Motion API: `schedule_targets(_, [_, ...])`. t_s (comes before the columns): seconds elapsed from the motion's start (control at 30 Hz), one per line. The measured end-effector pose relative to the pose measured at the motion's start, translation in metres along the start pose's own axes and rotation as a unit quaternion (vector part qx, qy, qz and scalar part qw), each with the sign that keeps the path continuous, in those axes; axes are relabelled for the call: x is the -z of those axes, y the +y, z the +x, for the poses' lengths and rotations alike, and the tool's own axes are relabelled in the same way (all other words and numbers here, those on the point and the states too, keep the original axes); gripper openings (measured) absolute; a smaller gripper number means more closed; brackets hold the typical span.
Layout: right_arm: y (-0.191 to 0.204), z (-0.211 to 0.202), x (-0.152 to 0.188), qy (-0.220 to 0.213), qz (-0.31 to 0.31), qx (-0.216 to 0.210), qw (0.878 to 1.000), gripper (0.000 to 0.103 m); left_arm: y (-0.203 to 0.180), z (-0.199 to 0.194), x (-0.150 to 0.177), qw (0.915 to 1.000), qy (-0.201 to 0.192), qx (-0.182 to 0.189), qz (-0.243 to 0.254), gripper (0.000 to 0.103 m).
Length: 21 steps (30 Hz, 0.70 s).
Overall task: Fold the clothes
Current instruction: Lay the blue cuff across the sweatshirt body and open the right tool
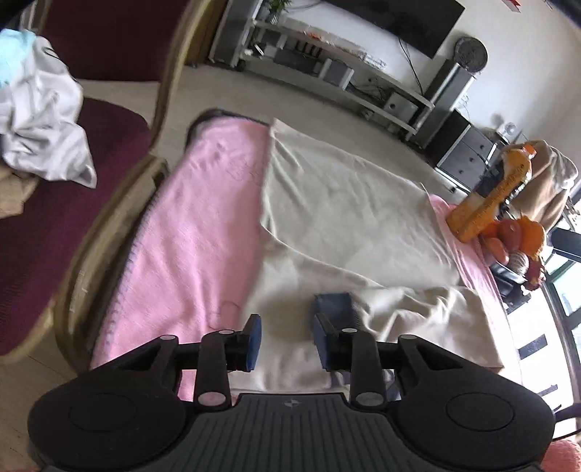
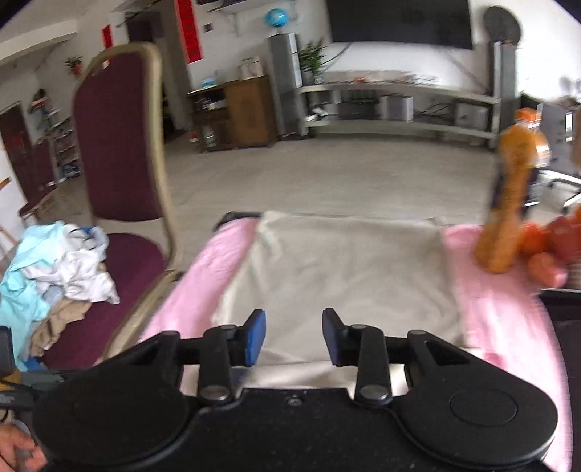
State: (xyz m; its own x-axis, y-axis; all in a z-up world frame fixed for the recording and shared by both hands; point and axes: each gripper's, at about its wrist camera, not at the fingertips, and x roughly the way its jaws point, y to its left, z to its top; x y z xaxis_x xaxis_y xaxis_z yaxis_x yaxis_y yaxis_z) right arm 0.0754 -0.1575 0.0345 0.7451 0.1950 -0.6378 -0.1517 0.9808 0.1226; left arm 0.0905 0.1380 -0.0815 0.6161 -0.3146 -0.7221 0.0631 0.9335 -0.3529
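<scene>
A cream garment lay spread across the pink cover of the table, one fold already turned over its near part, its far edge close to the table's far end. I had the left gripper over the garment's near edge, its blue pads parted with only cloth showing below the gap and nothing pinched between them. My right gripper hung above the same near edge, jaws likewise apart and released, no fabric caught in them.

At the table's far right corner stood a tall orange bottle, leaning in the lens, with a cluster of orange and red fruit just beside it. To the left of the table stood a maroon chair with a gold frame, and on its seat sat a heap of unfolded clothes in white, pale blue and tan.

Beyond the table lay bare floor, then a long low shelf unit under a dark wall screen. A hand showed at the lower left corner of the right wrist view. Both views were blurred.
</scene>
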Motion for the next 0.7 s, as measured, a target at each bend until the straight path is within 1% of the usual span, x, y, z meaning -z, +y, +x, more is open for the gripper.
schedule_targets(0.03, [-0.014, -0.007, 0.001, -0.005, -0.007, 0.015, 1.000, 0.038, -0.004, 0.003, -0.001, 1.0000, 0.005, 0.002, 0.004, 0.030])
schedule_targets(0.07, [-0.027, -0.013, 0.001, -0.010, -0.017, 0.031, 0.999, 0.043, -0.009, 0.006, -0.002, 0.9999, 0.009, 0.001, 0.010, 0.031])
schedule_targets(0.13, [-0.045, -0.021, 0.010, -0.017, -0.038, 0.064, 0.997, 0.045, -0.022, 0.018, -0.005, 0.9995, 0.019, -0.007, 0.025, 0.033])
schedule_targets(0.2, [-0.059, -0.009, 0.021, -0.008, -0.048, 0.087, 0.995, 0.045, -0.029, 0.038, -0.008, 0.9987, 0.042, -0.014, 0.026, 0.034])
schedule_targets(0.23, [-0.064, 0.002, 0.026, 0.002, -0.050, 0.092, 0.995, 0.045, -0.028, 0.048, -0.008, 0.9981, 0.057, -0.018, 0.017, 0.034])
schedule_targets(0.3, [-0.076, 0.024, 0.045, 0.028, -0.035, 0.091, 0.995, 0.045, -0.025, 0.068, -0.009, 0.9961, 0.085, -0.022, -0.004, 0.033])
schedule_targets(0.4, [-0.101, 0.050, 0.074, 0.046, 0.047, 0.043, 0.997, 0.045, -0.013, 0.082, -0.008, 0.9938, 0.100, -0.009, -0.048, 0.033])
schedule_targets(0.47, [-0.119, 0.067, 0.091, 0.061, 0.108, 0.012, 0.992, 0.045, -0.007, 0.088, -0.010, 0.9923, 0.103, 0.000, -0.069, 0.033])
schedule_targets(0.5, [-0.127, 0.074, 0.095, 0.081, 0.138, 0.012, 0.987, 0.044, -0.006, 0.092, -0.011, 0.9918, 0.103, 0.003, -0.075, 0.033])
schedule_targets(0.57, [-0.135, 0.080, 0.097, 0.096, 0.159, 0.012, 0.983, 0.044, -0.005, 0.099, -0.013, 0.9914, 0.102, 0.007, -0.082, 0.033])
schedule_targets(0.63, [-0.136, 0.081, 0.097, 0.096, 0.159, 0.007, 0.983, 0.044, -0.008, 0.105, -0.016, 0.9915, 0.101, 0.014, -0.081, 0.032])
schedule_targets(0.7, [-0.134, 0.085, 0.099, 0.105, 0.156, 0.009, 0.982, 0.041, -0.013, 0.109, -0.017, 0.9922, 0.101, 0.019, -0.070, 0.030])
